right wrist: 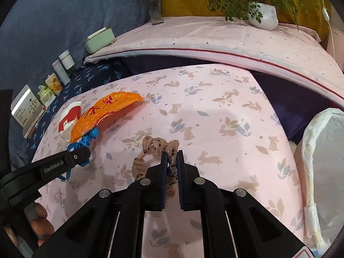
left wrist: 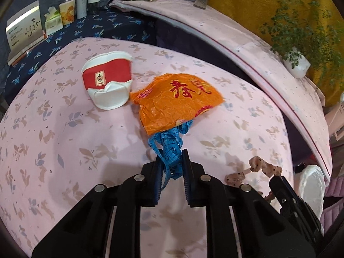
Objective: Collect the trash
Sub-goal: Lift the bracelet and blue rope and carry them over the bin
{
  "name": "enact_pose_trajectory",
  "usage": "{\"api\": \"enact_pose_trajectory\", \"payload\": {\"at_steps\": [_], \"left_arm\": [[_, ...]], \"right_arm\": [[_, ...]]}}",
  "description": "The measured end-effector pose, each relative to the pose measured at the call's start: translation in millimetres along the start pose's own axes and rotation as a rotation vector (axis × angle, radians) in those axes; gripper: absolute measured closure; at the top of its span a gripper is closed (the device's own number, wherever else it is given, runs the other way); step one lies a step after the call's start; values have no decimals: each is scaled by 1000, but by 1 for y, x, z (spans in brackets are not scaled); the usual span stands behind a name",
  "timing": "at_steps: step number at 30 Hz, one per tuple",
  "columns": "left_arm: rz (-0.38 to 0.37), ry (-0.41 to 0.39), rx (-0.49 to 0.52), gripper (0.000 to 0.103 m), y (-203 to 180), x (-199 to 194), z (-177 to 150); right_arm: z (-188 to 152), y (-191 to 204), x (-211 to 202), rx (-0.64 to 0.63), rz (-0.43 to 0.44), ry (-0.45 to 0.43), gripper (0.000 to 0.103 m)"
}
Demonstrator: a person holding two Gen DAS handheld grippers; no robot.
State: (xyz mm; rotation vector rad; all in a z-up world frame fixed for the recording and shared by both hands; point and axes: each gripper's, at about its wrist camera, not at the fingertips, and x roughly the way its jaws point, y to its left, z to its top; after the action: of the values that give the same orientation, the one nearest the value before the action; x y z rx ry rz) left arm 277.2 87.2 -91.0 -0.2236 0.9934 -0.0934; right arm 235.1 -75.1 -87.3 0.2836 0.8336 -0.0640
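The left gripper (left wrist: 171,161) is clenched on the limp blue tape (left wrist: 169,146) just beside the orange wrapper (left wrist: 178,99); the right gripper (right wrist: 172,161) pinches a soft dotted ribbon (right wrist: 160,145) nearby. Both look light and floppy, best gripped mid-bunch.

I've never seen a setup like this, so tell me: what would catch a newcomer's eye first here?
Probably the orange plastic bag with red characters, lying mid-bed on the pink rabbit-print sheet, beside a crushed red-and-white paper cup. Next, the two black tools: the left gripper is pinching a blue measuring tape, and the right gripper a polka-dot ribbon. A white-lined trash bin waits at the right.
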Motion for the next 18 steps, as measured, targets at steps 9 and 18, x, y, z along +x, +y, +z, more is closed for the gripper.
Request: {"api": "enact_pose_trajectory", "payload": {"at_steps": [9, 18], "left_arm": [[-66, -66, 84, 87, -54, -56, -15], [-107, -108, 172, 87, -106, -92, -35]], "right_arm": [[15, -25, -65, 31, -1, -116, 95], [22, -60, -120, 75, -13, -209, 95]]}}
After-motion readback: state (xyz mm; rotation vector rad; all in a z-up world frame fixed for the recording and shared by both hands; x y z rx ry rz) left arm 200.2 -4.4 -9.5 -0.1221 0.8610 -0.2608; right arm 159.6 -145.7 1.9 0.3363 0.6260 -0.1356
